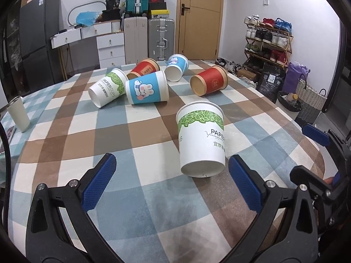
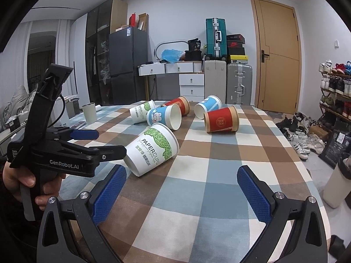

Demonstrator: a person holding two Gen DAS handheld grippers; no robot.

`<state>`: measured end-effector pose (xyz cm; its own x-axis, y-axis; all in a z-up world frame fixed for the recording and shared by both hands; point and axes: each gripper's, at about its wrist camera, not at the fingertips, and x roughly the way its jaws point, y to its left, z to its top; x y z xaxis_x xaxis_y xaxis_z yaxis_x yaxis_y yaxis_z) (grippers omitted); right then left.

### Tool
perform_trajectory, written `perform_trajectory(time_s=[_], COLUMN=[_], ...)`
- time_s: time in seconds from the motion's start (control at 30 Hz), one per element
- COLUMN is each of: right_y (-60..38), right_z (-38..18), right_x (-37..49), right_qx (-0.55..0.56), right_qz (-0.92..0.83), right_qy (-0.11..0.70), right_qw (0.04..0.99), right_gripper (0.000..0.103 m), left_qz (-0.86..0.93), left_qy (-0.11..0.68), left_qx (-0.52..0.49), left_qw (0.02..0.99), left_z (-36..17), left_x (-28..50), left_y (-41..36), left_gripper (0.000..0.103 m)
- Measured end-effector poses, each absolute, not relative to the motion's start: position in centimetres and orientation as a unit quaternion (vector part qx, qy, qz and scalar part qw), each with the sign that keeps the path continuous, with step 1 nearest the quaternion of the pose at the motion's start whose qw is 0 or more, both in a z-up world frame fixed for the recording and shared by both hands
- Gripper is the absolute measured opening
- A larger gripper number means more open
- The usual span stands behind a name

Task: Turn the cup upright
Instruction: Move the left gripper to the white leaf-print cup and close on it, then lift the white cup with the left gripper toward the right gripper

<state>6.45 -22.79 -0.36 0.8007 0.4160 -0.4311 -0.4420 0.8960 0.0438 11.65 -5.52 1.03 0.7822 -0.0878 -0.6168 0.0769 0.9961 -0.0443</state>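
Observation:
Several paper cups lie on their sides on the checked tablecloth (image 1: 142, 208). The nearest is a white cup with a green leaf band (image 1: 200, 138), base toward my left gripper (image 1: 171, 182), which is open and empty just short of it. The same cup shows in the right wrist view (image 2: 152, 150), left of my open, empty right gripper (image 2: 182, 188). The left gripper's body (image 2: 65, 151) is beside the cup's base there. Farther back lie a blue rabbit cup (image 1: 148, 90), another white cup (image 1: 106, 89), two red cups (image 1: 209, 80) and a second blue cup (image 1: 176, 67).
A pale tumbler (image 1: 18, 114) stands upright at the table's left edge, next to a phone (image 1: 9, 132). Behind the table are drawers, suitcases (image 1: 161, 39), a fridge and a door. A shoe rack (image 1: 267, 41) and bags stand at the right.

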Motion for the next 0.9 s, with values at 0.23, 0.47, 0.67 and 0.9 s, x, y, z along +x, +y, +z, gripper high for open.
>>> perform_trajectory(time_s=[0.23,0.47,0.67,0.9], right_y=[-23.1,-23.2,-23.1,-23.1], right_z=[-0.5,-0.6,-0.6,-0.7], right_x=[6.8,6.7,6.7,6.8], right_qx=[-0.023,-0.024,-0.024,-0.024], right_qz=[0.218,0.216,0.216,0.217], right_qy=[0.224,0.225,0.226,0.225], right_qw=[0.950,0.950,0.949,0.950], right_gripper=[0.103,0.103,0.103,0.103], left_qz=[-0.049,-0.070,-0.087,-0.083], left_qy=[0.347,0.375,0.399,0.398], left_qx=[0.010,0.011,-0.008,-0.027], left_qw=[0.936,0.924,0.913,0.913], left_z=[0.5,-0.7,-1.6,-1.3], left_x=[14.3,16.1,16.6,15.8], left_y=[-7.1,-8.4,-8.8,-8.2], left_gripper=[0.102,0.086,0.055,0.055])
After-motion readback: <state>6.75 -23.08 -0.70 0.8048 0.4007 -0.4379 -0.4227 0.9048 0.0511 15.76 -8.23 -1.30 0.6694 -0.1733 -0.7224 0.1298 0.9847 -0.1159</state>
